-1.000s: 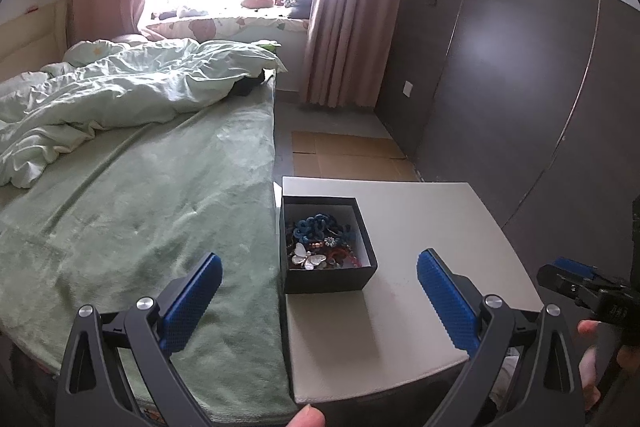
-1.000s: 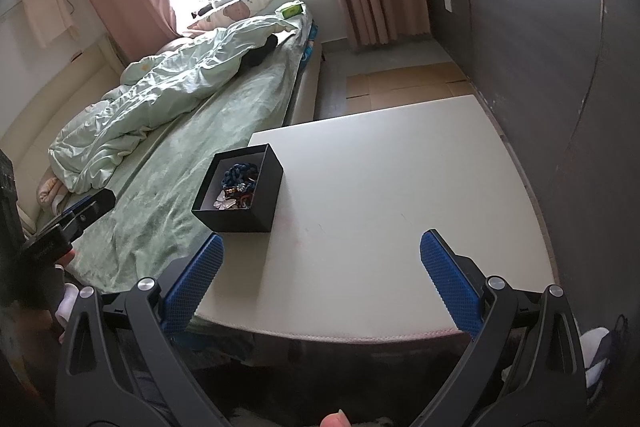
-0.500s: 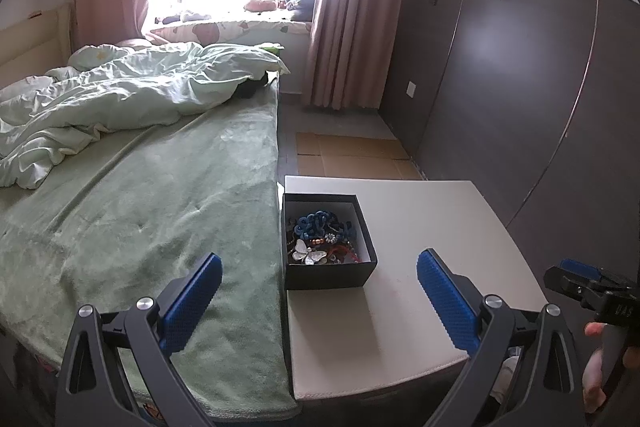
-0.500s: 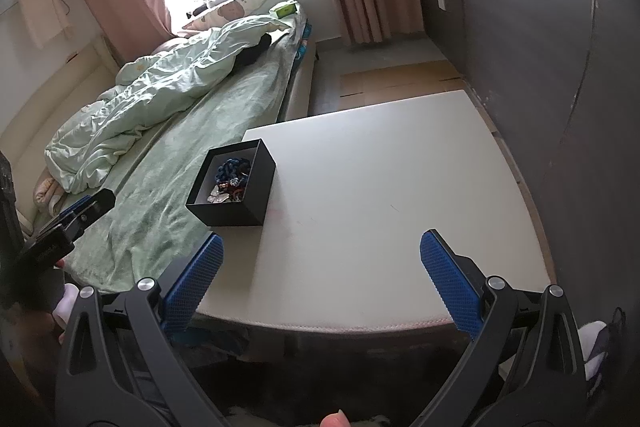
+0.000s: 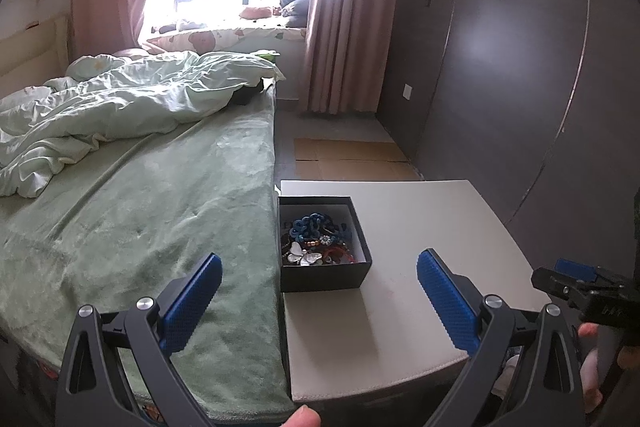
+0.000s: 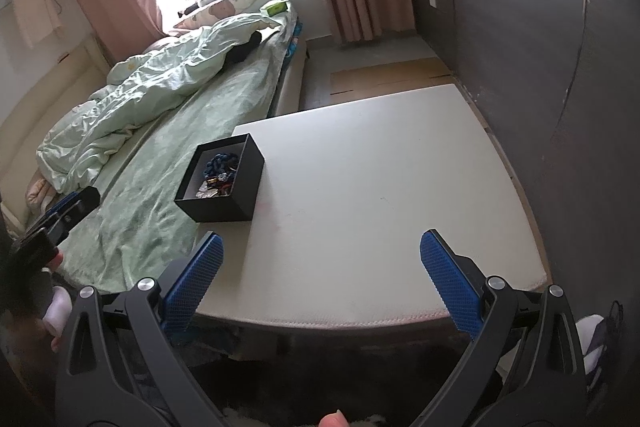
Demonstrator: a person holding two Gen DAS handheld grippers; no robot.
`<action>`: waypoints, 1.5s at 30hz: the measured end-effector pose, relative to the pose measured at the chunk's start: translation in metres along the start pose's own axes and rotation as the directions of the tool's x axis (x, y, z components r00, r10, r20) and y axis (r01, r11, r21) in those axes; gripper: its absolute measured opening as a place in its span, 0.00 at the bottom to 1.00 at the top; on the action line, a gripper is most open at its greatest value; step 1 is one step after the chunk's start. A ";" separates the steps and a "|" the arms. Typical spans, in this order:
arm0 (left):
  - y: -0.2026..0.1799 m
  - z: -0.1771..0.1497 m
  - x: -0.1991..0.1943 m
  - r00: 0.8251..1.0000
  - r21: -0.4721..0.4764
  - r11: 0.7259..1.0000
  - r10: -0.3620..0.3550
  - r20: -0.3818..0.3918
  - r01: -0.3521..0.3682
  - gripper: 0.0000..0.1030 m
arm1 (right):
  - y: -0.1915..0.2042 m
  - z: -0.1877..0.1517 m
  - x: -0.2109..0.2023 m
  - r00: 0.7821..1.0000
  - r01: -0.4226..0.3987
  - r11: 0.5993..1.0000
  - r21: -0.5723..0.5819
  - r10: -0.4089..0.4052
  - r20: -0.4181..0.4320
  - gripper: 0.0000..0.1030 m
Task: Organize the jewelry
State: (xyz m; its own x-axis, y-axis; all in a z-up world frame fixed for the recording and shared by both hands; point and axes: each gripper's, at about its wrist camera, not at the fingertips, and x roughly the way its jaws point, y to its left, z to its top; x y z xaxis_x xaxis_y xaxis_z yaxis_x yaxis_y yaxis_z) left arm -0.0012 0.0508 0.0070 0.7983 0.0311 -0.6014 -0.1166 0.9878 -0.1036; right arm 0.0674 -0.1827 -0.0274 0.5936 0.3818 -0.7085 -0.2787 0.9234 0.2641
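Square black cardboard box [image 5: 323, 269] of tangled jewelry [image 5: 316, 241] on white table [image 6: 380, 195]: light, rigid; grasp its walls. Both grippers' fingers wide, empty.

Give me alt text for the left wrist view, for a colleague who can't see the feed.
The open left gripper points at an open black box of tangled jewelry at the left edge of a white table, beside a green bed. The right gripper shows at the right edge; a wardrobe and curtained window lie beyond.
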 end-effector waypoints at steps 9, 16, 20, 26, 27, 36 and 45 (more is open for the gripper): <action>0.026 0.010 0.020 0.999 -0.069 0.997 0.031 -0.013 -0.032 0.92 | 0.013 0.005 0.031 1.000 0.005 1.000 -0.011 -0.005 0.006 0.95; 0.054 0.017 0.038 0.999 -0.139 0.989 0.041 -0.029 -0.044 0.92 | 0.027 0.015 0.060 1.000 -0.014 1.000 -0.024 0.014 0.005 0.95; 0.064 0.020 0.039 0.998 -0.160 0.985 0.057 -0.024 -0.060 0.92 | 0.038 0.020 0.069 0.998 -0.060 0.998 -0.024 0.060 0.005 0.95; 0.093 0.021 0.041 0.996 -0.249 0.965 0.082 -0.024 -0.086 0.92 | 0.066 0.031 0.094 0.984 -0.174 0.984 -0.026 0.173 -0.051 0.66; 0.097 0.021 0.041 0.996 -0.261 0.962 0.083 -0.024 -0.087 0.92 | 0.073 0.035 0.100 0.980 -0.188 0.982 -0.031 0.186 -0.067 0.62; 0.138 0.018 0.033 0.995 -0.394 0.914 0.099 -0.015 -0.097 0.92 | 0.137 0.053 0.165 0.933 -0.286 0.958 -0.034 0.270 -0.239 0.37; 0.143 0.019 0.037 0.996 -0.420 0.903 0.083 -0.027 -0.087 0.92 | 0.183 0.045 0.224 0.875 -0.278 0.960 -0.029 0.241 -0.420 0.12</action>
State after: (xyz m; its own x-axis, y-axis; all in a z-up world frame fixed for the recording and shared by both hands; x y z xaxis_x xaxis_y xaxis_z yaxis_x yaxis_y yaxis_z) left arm 0.0225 0.1964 -0.0148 0.7696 0.1094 -0.6291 -0.4231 0.8252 -0.3742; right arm 0.1833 0.0737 -0.1088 0.1357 0.5392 -0.8312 -0.4546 0.7793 0.4313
